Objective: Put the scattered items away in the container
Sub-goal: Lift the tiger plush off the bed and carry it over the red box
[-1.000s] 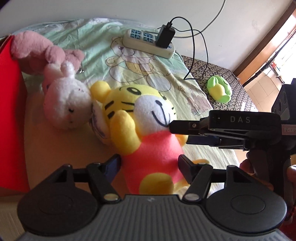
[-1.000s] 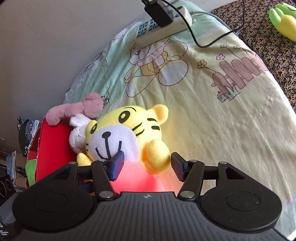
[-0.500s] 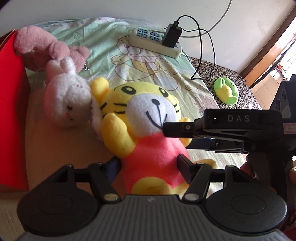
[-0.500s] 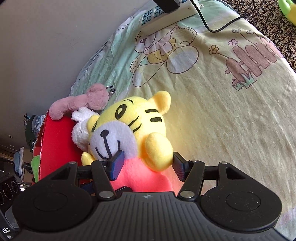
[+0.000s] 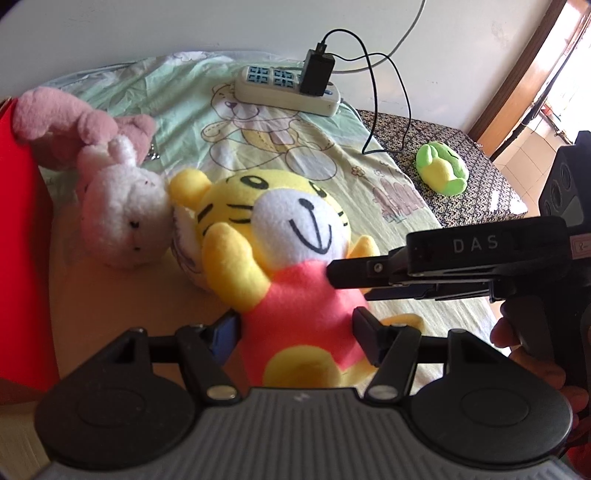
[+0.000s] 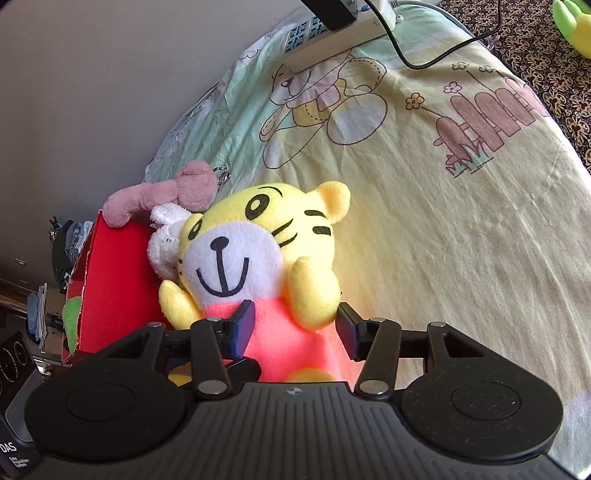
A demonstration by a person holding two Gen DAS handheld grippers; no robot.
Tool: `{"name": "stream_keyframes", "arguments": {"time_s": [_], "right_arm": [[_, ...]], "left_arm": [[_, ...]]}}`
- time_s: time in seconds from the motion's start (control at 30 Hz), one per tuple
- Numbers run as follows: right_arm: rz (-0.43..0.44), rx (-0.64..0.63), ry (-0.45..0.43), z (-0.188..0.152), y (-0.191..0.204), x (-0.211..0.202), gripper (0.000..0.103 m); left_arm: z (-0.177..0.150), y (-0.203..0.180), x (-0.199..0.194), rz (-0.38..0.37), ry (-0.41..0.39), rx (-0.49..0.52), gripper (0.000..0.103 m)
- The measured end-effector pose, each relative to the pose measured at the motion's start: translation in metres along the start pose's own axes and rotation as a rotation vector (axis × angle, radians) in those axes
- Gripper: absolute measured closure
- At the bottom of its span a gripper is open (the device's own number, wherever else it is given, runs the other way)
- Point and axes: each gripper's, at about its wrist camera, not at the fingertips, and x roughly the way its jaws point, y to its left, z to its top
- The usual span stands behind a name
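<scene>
Bedsheet (image 6: 443, 221) underneath; tiger plush (image 5: 295, 266) hides both hand-held grippers' pads.

Bed (image 5: 424, 314) covered by pale yellow-green sheet (image 6: 461, 221) printed with cartoon bears and fence. Dark patterned mattress cover (image 5: 480, 177) beyond sheet edge. Plain white wall (image 5: 184, 29) behind bed (greyer, shaded in right wrist view). Brown wooden door frame (image 5: 517, 85) at right, bright daylight beyond, tiled floor (image 5: 524, 162) glimpsed.

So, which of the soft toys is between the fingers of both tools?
The yellow tiger in the pink shirt. Both the left tool and the right tool straddle its body; the white bunny, pink plush and green toy lie untouched.
</scene>
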Motion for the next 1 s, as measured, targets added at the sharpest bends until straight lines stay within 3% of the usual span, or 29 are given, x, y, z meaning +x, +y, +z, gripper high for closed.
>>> {"name": "stream_keyframes", "arguments": {"time_s": [0.2,0.3,0.4,0.67,0.87,1.0], "right_arm": [[0.030,0.028,0.014,0.003,0.002,0.015,0.047],[0.065,0.020,0.031,0.000,0.004,0.013,0.062],[0.037,-0.065,0.006,-0.005,0.016,0.001,0.067],[0.088,-0.070,-0.123,-0.008,0.030,-0.043,0.068],[0.105,-0.182,-0.230,-0.014,0.068,-0.059,0.068],[0.143,-0.191,-0.246,-0.012,0.083,-0.059,0.068]], "left_arm": [[0.000,0.012,0.003,0.000,0.000,-0.060,0.037],[-0.002,0.009,0.001,0.004,0.001,-0.057,0.037],[-0.003,-0.004,-0.007,0.025,-0.017,0.004,0.038],[0.005,-0.026,-0.048,0.011,-0.153,0.104,0.038],[0.015,-0.021,-0.081,0.029,-0.239,0.094,0.038],[0.016,-0.012,-0.100,0.047,-0.281,0.086,0.038]]}}
